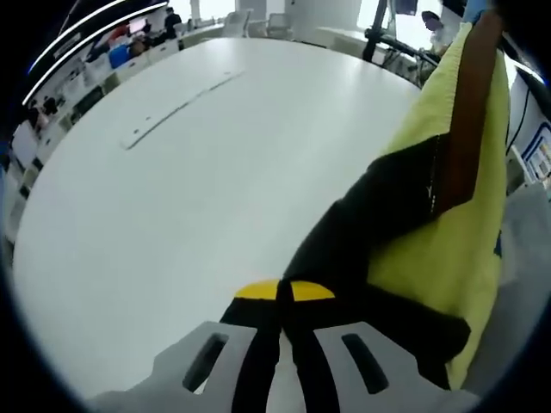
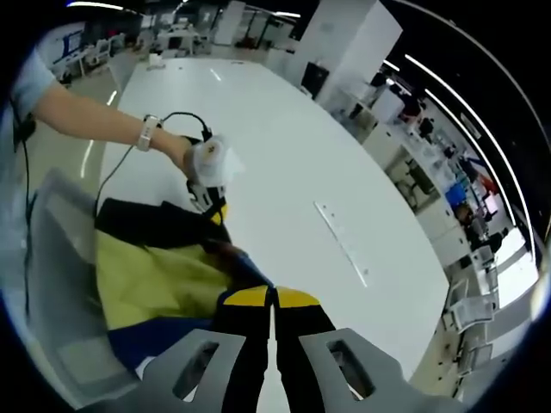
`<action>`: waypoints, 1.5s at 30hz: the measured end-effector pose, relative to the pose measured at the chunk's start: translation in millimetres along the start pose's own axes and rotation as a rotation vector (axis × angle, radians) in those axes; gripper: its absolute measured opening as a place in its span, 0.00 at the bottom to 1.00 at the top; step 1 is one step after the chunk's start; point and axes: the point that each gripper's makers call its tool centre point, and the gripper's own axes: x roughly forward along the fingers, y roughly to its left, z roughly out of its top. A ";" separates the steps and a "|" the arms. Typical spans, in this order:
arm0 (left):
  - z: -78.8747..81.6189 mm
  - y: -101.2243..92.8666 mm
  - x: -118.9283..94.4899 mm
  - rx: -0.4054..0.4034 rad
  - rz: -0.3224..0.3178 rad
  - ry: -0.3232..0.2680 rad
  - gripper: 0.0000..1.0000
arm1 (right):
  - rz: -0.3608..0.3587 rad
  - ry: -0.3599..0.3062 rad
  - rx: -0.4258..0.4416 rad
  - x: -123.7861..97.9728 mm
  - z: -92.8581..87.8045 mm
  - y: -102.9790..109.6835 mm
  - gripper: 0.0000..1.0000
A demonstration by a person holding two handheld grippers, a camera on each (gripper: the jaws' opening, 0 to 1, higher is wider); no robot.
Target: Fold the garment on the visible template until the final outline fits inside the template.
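Garment, yellow and black, hangs limp at 3 o'clock above the white tabletop. Left hand-held gripper is clenched on its black edge; right hand-held gripper likewise. Judged light, soft and drape-prone: best gripped at hems or corners.

The left gripper has two black fingers with yellow tips, and pale grey side plates with long slots cut in them. The right gripper looks the same: black fingers, yellow tips, grey slotted plates. In the right gripper view, the person's arm wears a short light blue sleeve and a pale wristband. A thin black cable loops by the hand.
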 end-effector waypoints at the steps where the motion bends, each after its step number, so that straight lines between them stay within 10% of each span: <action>1: -0.7 -0.2 -1.0 0.013 -0.004 0.008 0.00 | 0.000 0.001 0.003 0.9 -0.9 -0.8 0.01; 19: 1.2 36.9 -43.8 0.054 0.114 0.010 0.00 | -0.018 0.062 0.063 48.6 -38.0 -18.9 0.01; 45: -35.4 101.0 -86.6 -0.043 0.288 0.002 0.00 | -0.034 0.076 0.106 160.2 -51.1 -47.8 0.01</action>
